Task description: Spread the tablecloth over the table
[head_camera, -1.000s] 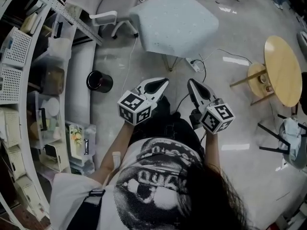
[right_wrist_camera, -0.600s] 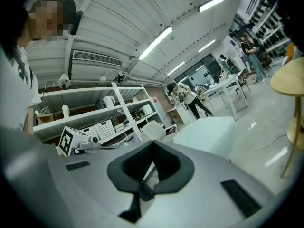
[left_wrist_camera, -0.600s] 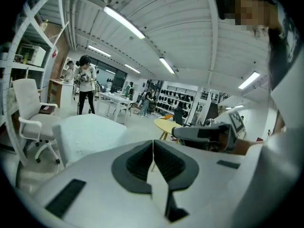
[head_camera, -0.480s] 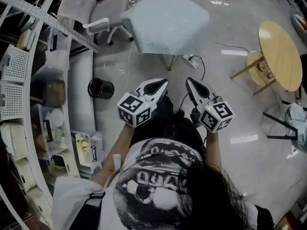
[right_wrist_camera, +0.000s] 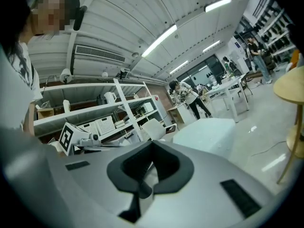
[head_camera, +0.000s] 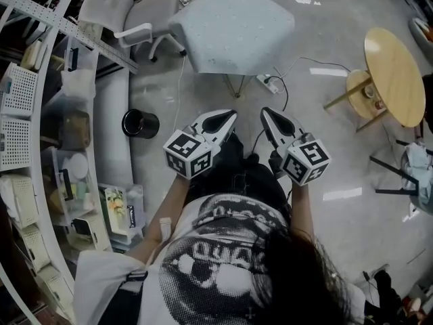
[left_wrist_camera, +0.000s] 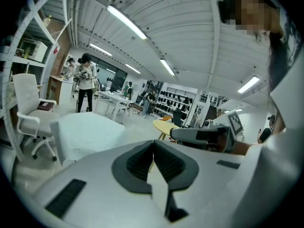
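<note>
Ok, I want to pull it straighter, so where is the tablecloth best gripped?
Pinch the tablecloth at its hanging hem, by the two corners facing you, coming in from your own side, roughly level. It lies draped, and its edge seems to drop past the top there, leaving loose fabric that jaws can close on. The flat middle offers no fold.

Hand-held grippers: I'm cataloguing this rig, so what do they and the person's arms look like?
Both the left hand-held gripper and the right hand-held gripper are tapered white shells with black pads and a white cube bearing black square markers. The person wears a white short-sleeved T-shirt with black print.
</note>
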The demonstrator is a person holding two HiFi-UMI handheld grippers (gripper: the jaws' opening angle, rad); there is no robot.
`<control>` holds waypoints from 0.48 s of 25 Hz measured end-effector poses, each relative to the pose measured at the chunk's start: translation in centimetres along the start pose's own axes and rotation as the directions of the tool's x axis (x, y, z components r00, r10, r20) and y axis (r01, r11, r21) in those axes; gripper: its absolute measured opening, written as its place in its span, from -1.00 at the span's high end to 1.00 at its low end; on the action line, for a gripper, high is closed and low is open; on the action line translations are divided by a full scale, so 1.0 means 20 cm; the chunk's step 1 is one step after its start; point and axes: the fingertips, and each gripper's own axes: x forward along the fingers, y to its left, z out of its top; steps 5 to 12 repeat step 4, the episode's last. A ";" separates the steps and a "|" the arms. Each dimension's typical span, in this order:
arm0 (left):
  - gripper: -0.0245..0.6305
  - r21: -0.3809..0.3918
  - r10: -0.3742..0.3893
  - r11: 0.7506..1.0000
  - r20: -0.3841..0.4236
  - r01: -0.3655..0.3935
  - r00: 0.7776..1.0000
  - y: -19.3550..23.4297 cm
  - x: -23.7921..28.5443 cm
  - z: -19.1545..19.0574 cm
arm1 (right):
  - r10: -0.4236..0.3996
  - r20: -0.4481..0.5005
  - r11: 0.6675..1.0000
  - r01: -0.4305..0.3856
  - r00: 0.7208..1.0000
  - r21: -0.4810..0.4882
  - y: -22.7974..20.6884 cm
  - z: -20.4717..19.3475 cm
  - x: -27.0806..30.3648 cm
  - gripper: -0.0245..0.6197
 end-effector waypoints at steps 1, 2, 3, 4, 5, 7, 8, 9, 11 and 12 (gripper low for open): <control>0.88 -0.001 -0.002 1.000 0.001 0.002 1.000 0.00 0.00 0.00 | -0.002 -0.002 1.000 0.002 1.000 0.000 0.00 0.00 0.00 0.94; 0.88 -0.002 -0.005 1.000 0.002 0.005 1.000 -0.01 0.01 0.00 | -0.003 -0.003 1.000 0.003 1.000 0.001 -0.01 0.00 0.00 0.94; 0.88 -0.003 -0.007 1.000 0.002 0.007 1.000 -0.01 0.01 0.00 | -0.005 -0.005 1.000 0.005 1.000 0.002 -0.01 -0.01 0.00 0.94; 0.88 -0.003 -0.009 1.000 0.001 0.009 1.000 -0.01 0.01 0.00 | -0.007 -0.006 1.000 0.007 1.000 0.003 -0.02 -0.01 0.00 0.94; 0.88 -0.003 -0.009 1.000 0.001 0.009 1.000 -0.01 0.01 0.00 | -0.007 -0.006 1.000 0.007 1.000 0.003 -0.02 -0.01 0.00 0.94; 0.88 -0.003 -0.009 1.000 0.001 0.009 1.000 -0.01 0.01 0.00 | -0.007 -0.006 1.000 0.007 1.000 0.003 -0.02 -0.01 0.00 0.94; 0.88 -0.003 -0.009 1.000 0.001 0.009 1.000 -0.01 0.01 0.00 | -0.007 -0.006 1.000 0.007 1.000 0.003 -0.02 -0.01 0.00 0.94; 0.88 -0.003 -0.009 1.000 0.001 0.009 1.000 -0.01 0.01 0.00 | -0.007 -0.006 1.000 0.007 1.000 0.003 -0.02 -0.01 0.00 0.94; 0.88 -0.003 -0.009 1.000 0.001 0.009 1.000 -0.01 0.01 0.00 | -0.007 -0.006 1.000 0.007 1.000 0.003 -0.02 -0.01 0.00 0.94; 0.88 -0.003 -0.009 1.000 0.001 0.009 1.000 -0.01 0.01 0.00 | -0.007 -0.006 1.000 0.007 1.000 0.003 -0.02 -0.01 0.00 0.94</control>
